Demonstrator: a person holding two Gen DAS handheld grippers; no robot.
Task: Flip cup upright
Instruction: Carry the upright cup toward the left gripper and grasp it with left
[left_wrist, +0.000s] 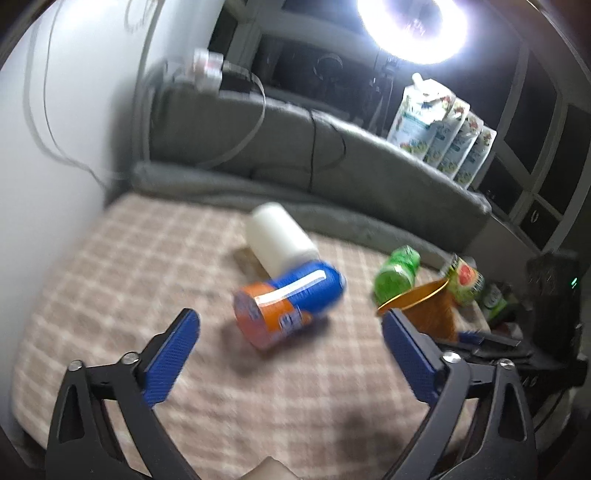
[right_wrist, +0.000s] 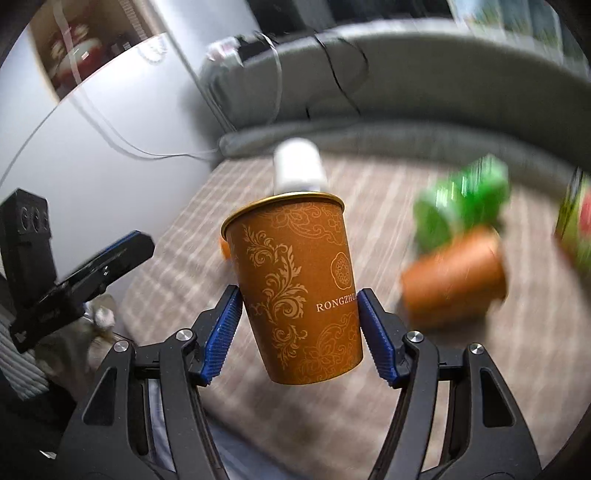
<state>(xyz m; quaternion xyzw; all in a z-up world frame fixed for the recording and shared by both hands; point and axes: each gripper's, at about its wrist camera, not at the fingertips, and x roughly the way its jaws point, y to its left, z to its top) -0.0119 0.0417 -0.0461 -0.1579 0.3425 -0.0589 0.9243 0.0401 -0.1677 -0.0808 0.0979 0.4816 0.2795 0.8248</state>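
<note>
Gripping the orange cup (right_wrist: 295, 291) by its lower body, the right gripper (right_wrist: 300, 325) has both blue pads pressed against the cup's sides, one on each flank. The cup is held clear above the checked cloth (right_wrist: 177, 273), rim up and slightly tilted, with gold floral print and the letters RONGZH showing on its wall. From the left wrist view the same cup (left_wrist: 424, 306) appears at the right, just past the left gripper's right-hand finger. The left gripper (left_wrist: 291, 339) hangs with its fingers spread wide and nothing between them. Ahead of it a blue and orange can (left_wrist: 288, 306) lies on its side on the cloth, touching a white cylinder (left_wrist: 279, 236) behind it. A green bottle (left_wrist: 397, 273) lies further right, blurred
</note>
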